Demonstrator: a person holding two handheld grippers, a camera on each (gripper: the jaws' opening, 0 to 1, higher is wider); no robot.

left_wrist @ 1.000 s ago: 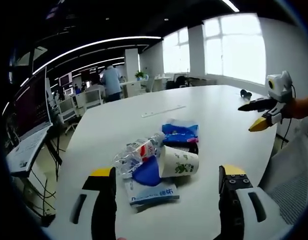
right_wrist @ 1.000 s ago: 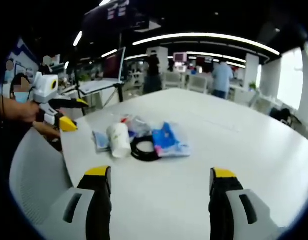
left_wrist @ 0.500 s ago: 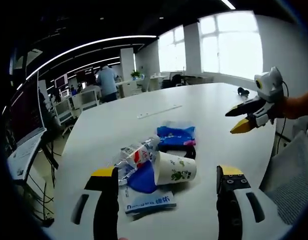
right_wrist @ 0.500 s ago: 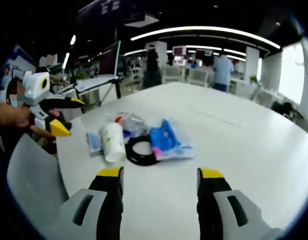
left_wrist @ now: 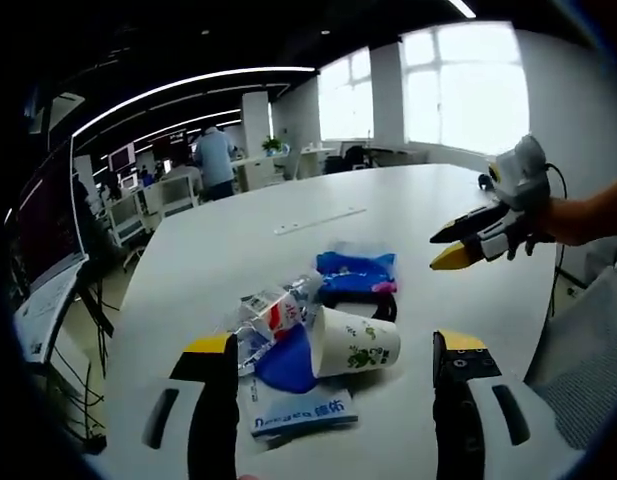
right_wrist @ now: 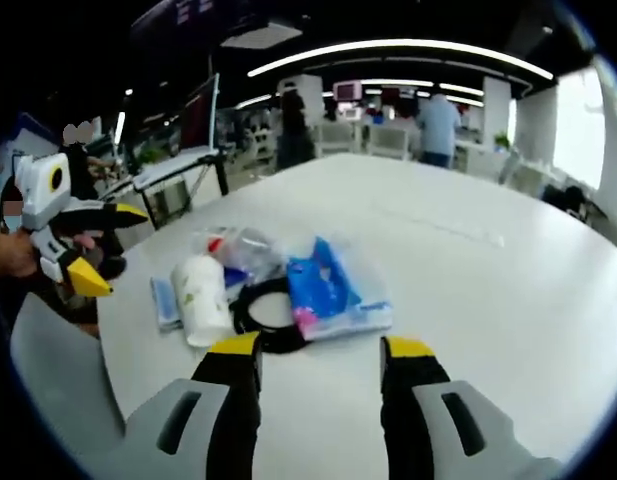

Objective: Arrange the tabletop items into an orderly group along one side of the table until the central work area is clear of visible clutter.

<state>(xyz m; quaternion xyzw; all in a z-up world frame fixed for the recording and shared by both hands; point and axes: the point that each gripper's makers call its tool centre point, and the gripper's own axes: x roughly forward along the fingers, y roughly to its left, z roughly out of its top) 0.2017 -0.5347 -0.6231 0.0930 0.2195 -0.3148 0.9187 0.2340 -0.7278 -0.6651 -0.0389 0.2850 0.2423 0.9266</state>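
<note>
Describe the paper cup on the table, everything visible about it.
The paper cup is white with a green printed design on its side. It lies tipped over on the white table, its open mouth toward the crushed plastic bottle. It rests against the blue item and the black ring in the pile. Neither gripper touches it.

A white paper cup (left_wrist: 356, 342) is printed with green marks. A blue packet (right_wrist: 331, 291), a black ring (right_wrist: 266, 315) and a red-labelled clear bottle (left_wrist: 271, 311) are seen on the white tabletop (left_wrist: 288, 250).
</note>
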